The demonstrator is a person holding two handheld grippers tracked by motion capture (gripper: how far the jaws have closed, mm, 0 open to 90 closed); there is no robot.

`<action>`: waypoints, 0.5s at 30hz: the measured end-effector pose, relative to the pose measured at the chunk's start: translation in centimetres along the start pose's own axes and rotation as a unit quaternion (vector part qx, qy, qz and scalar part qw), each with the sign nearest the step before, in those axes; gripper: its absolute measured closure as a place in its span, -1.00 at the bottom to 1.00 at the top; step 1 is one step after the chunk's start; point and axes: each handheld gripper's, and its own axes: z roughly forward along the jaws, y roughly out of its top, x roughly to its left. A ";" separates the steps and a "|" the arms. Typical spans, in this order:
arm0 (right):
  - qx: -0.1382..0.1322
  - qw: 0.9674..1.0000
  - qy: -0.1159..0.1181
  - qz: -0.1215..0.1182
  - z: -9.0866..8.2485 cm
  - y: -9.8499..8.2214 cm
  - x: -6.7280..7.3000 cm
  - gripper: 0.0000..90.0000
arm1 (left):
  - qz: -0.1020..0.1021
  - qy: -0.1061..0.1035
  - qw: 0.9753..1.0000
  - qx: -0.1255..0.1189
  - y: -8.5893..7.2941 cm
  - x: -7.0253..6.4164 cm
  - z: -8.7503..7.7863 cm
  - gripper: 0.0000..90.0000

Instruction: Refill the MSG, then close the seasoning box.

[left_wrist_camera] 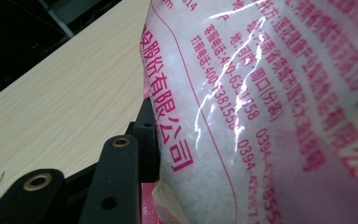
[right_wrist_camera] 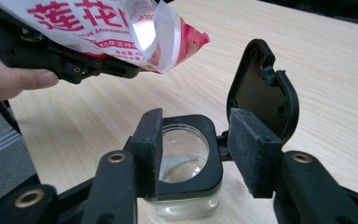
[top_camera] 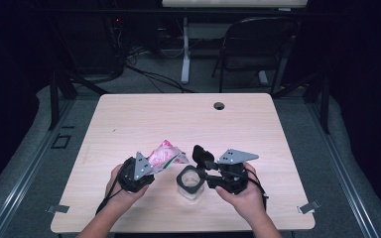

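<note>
My left gripper (top_camera: 151,164) is shut on a clear bag (top_camera: 166,152) with pink print, full of white grains (left_wrist_camera: 261,116). One black finger (left_wrist_camera: 144,135) presses its side; the other is hidden behind the bag. The bag (right_wrist_camera: 121,28) is held above the table, its open corner pointing toward a small glass jar (top_camera: 190,191). The jar (right_wrist_camera: 184,149) stands on the table with a black collar and its flip lid (right_wrist_camera: 261,88) raised. My right gripper (right_wrist_camera: 196,149) is shut on the jar's collar, one pad on each side. Something pale lies at the jar's bottom.
The wooden table (top_camera: 129,119) has a cable hole (top_camera: 219,105) near its far edge and metal clips (top_camera: 308,207) at the front corners. A folding chair (top_camera: 258,44) and a white desk leg (top_camera: 185,49) stand beyond the table.
</note>
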 end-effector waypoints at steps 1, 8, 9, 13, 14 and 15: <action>0.001 1.000 0.004 0.008 0.0 0.0 -0.1 0.29 | 0.005 0.001 1.000 0.004 0.0 -0.1 -0.1 0.36; -0.001 0.999 0.021 0.032 -0.1 0.0 -0.4 0.38 | 0.013 0.014 1.000 0.003 0.0 -0.2 -0.2 0.37; -0.001 0.999 0.025 0.032 -0.1 0.1 -0.5 0.40 | 0.014 0.016 1.000 0.004 0.0 -0.2 -0.2 0.37; -0.019 0.999 0.023 0.028 -0.4 0.1 -0.5 0.46 | 0.024 0.025 0.999 0.006 0.1 -0.4 -0.3 0.37; -0.026 0.999 0.019 0.022 -0.6 0.2 -0.4 0.47 | 0.030 0.028 0.999 0.008 0.1 -0.4 -0.4 0.37; -0.030 0.999 0.018 0.019 -0.8 0.2 -0.4 0.47 | 0.032 0.032 0.999 0.004 0.2 -0.5 -0.3 0.37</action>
